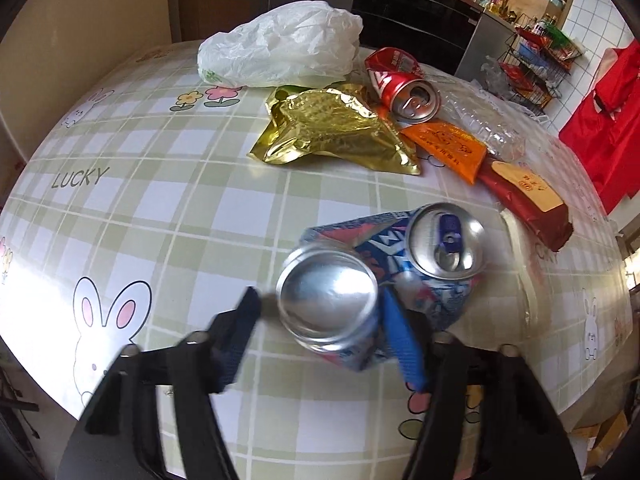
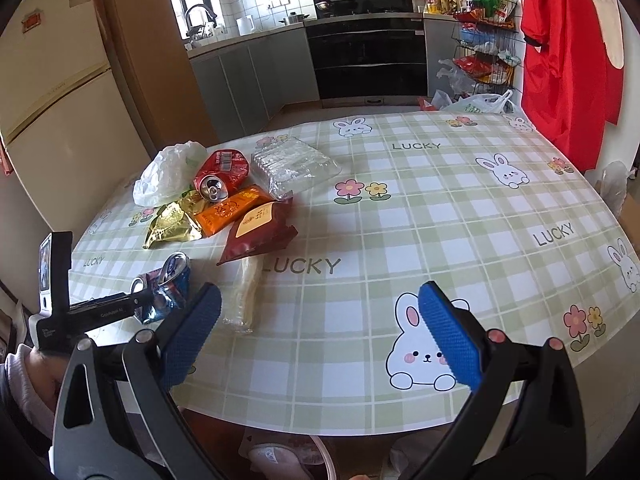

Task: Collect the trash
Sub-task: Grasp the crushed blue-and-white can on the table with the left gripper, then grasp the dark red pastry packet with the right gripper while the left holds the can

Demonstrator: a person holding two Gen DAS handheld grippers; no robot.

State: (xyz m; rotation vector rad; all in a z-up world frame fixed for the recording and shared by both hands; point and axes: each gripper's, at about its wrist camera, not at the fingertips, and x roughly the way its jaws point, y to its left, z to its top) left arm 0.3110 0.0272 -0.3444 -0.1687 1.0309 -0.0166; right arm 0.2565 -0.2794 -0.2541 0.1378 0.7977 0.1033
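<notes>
Crushed blue can bracketed by the left gripper [image 1: 320,308] near the table's edge.

The crushed blue can [image 1: 384,276] lay on the checked tablecloth [image 1: 160,208], its base set between spread fingers, one blue pad [image 1: 400,344] touching its side, the other apart. The right gripper [image 2: 320,312] was held wide open over the cloth, gripping nothing. A gold wrapper [image 1: 332,128], red can [image 1: 400,84] and white bag [image 1: 280,44] were seen beyond.
</notes>
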